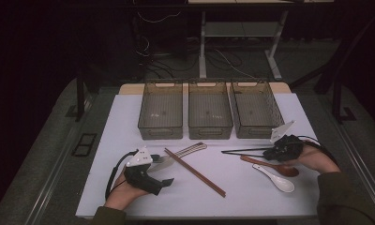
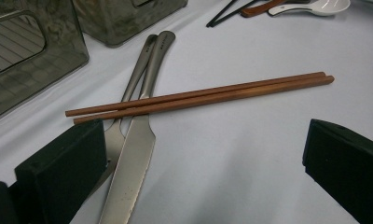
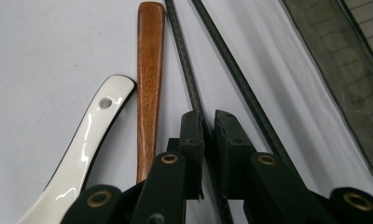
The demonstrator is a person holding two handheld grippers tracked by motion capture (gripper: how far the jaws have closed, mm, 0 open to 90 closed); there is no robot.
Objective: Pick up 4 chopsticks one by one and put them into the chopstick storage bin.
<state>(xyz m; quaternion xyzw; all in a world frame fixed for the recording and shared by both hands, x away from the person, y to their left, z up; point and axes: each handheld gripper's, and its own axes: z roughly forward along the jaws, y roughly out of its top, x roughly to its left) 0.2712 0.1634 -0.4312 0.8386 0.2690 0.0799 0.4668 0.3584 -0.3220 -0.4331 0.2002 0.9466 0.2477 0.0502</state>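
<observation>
My right gripper point(image 1: 268, 152) point(image 3: 209, 119) lies low on the white table at the right, its jaws drawn close together on one black chopstick point(image 3: 182, 60). The second black chopstick point(image 3: 236, 65) lies free just beside it; the pair point(image 1: 244, 151) points left. A wooden spoon point(image 1: 270, 165) point(image 3: 149, 70) and a white ceramic spoon point(image 1: 277, 179) point(image 3: 91, 135) rest next to that gripper. My left gripper point(image 1: 164, 183) point(image 2: 203, 140) rests open at the front left, nothing between its fingers. Ahead of it lie brown chopsticks point(image 1: 195, 172) point(image 2: 198, 95) across a steel knife point(image 2: 133, 154) and fork point(image 2: 138, 70).
Three smoky see-through bins point(image 1: 161, 110) point(image 1: 210, 110) point(image 1: 256, 110) stand side by side at the back of the white table top point(image 1: 129, 126). The nearest bin wall point(image 2: 17, 56) is left of my left gripper; another bin point(image 3: 343, 70) runs along my right gripper.
</observation>
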